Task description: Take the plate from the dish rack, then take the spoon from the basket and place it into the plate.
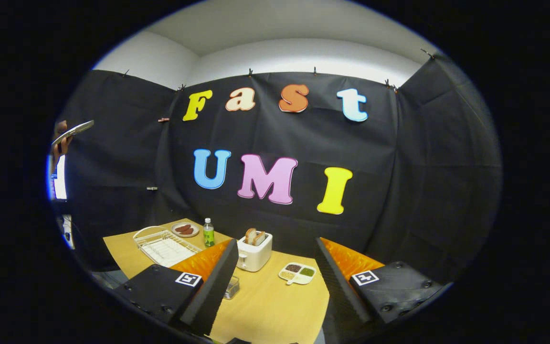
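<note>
My gripper (276, 243) is held high above a wooden table (275, 306), open, with nothing between its fingers. The white wire dish rack (165, 247) stands at the table's far left, beyond the left finger; I cannot make out a plate in it from here. A small clear basket (231, 287) peeks out from behind the left finger, mostly hidden, and its contents cannot be seen. No spoon can be made out.
Beyond the fingers stand a white toaster (254, 254) with bread slices, a green bottle (208, 232), a small plate of sausages (185, 229) and a divided sauce dish (297, 273). A hand (61, 141) holds a phone at the far left.
</note>
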The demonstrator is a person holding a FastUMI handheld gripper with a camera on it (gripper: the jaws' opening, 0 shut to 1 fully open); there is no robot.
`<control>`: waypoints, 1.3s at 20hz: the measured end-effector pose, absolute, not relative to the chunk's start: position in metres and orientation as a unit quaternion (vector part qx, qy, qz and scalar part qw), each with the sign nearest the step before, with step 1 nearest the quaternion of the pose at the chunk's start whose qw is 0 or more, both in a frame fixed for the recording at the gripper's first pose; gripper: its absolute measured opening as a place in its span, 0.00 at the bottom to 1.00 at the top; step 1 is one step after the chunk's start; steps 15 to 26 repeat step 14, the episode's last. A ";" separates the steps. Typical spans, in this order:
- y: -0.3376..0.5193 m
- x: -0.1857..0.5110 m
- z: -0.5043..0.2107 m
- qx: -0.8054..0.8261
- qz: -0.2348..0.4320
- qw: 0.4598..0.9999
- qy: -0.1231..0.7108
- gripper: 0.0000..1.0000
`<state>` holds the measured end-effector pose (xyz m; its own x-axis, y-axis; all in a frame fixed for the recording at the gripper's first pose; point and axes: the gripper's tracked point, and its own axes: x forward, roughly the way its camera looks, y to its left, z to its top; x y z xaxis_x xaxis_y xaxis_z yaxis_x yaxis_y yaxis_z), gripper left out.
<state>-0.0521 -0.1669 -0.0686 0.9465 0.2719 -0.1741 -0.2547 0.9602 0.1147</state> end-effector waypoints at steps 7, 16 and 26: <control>-0.238 -0.094 -0.045 0.015 0.108 0.993 0.054 0.98; -0.240 -0.123 -0.039 0.037 0.115 0.991 0.048 0.98; -0.240 -0.123 -0.039 0.037 0.115 0.991 0.048 0.98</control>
